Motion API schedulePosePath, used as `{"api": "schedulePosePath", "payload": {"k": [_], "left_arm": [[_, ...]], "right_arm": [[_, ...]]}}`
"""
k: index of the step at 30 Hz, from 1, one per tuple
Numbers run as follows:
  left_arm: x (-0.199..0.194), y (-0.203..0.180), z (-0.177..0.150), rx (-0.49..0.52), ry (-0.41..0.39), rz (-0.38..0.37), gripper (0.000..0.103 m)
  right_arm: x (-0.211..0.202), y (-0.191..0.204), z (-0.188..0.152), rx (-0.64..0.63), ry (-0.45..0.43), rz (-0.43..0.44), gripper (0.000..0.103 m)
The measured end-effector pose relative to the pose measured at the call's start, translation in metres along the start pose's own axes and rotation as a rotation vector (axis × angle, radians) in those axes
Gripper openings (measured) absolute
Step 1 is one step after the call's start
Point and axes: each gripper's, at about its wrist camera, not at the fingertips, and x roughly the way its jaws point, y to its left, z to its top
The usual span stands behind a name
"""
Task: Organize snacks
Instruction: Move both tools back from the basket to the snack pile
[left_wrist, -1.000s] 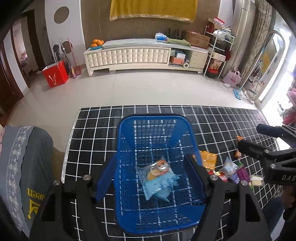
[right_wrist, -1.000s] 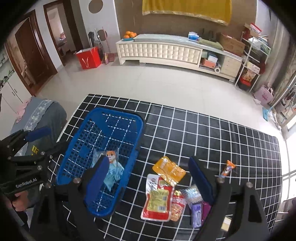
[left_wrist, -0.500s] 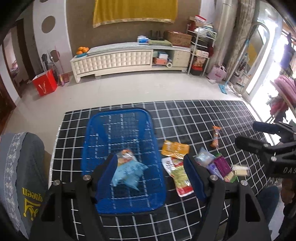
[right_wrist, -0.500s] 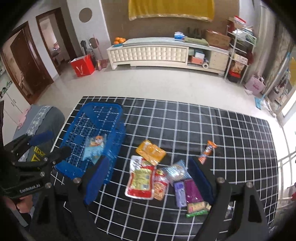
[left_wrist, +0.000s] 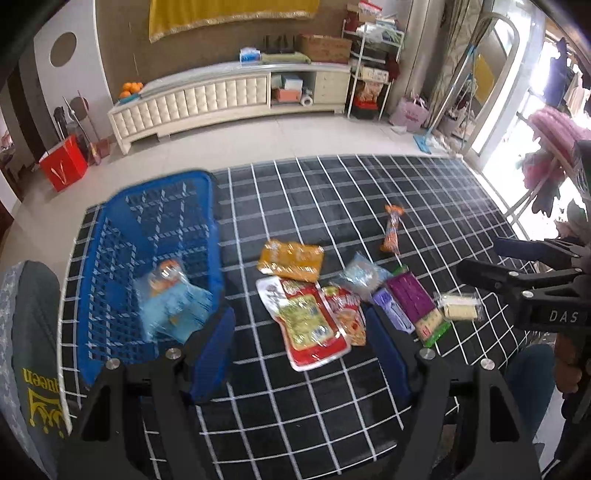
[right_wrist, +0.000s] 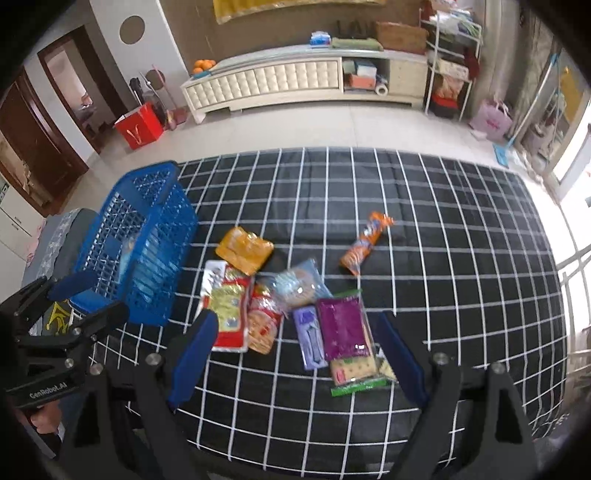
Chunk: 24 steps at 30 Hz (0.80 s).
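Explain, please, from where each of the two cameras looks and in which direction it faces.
Left wrist: sits on the left gripper, looks steeply down at the blue basket and the snack packets on the checked cloth; its own open fingers show, and the right gripper at the right edge.
Right wrist: sits on the right gripper, looks down at the purple packet; its open fingers show, and the left gripper at the left edge.
Shared: basket, packets, cloth, white cabinet.

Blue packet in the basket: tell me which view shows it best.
Left wrist view: the blue packet shows from above inside the basket. The right wrist view shows it only through the basket's lattice wall.
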Motion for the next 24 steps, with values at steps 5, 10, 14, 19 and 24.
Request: {"api": "schedulePosePath", "payload": {"k": [5, 10, 14, 19, 24], "left_arm": [[0.03, -0.02, -0.016, -0.003, 0.063, -0.011, 0.071], [0.062, -0.034, -0.029, 0.018, 0.124, 0.014, 0.072], [0.088, -0.035, -0.033, -0.009, 0.182, 0.02, 0.071], [0.124, -0.028, -0.031, -0.045, 0.249, 0.058, 0.071], [0.151, -0.018, -0.023, -0.095, 0.289, 0.039, 0.071]], "right_arm": [[0.023, -0.015, -0.022, 0.008, 0.034, 0.014, 0.09], [0.053, -0.024, -0.036, 0.005, 0.084, -0.002, 0.09], [0.071, -0.027, -0.041, 0.01, 0.11, 0.014, 0.09], [0.088, -0.03, -0.039, 0.002, 0.122, 0.017, 0.09], [0.102, -0.035, -0.033, 0.008, 0.135, 0.016, 0.09]]}}
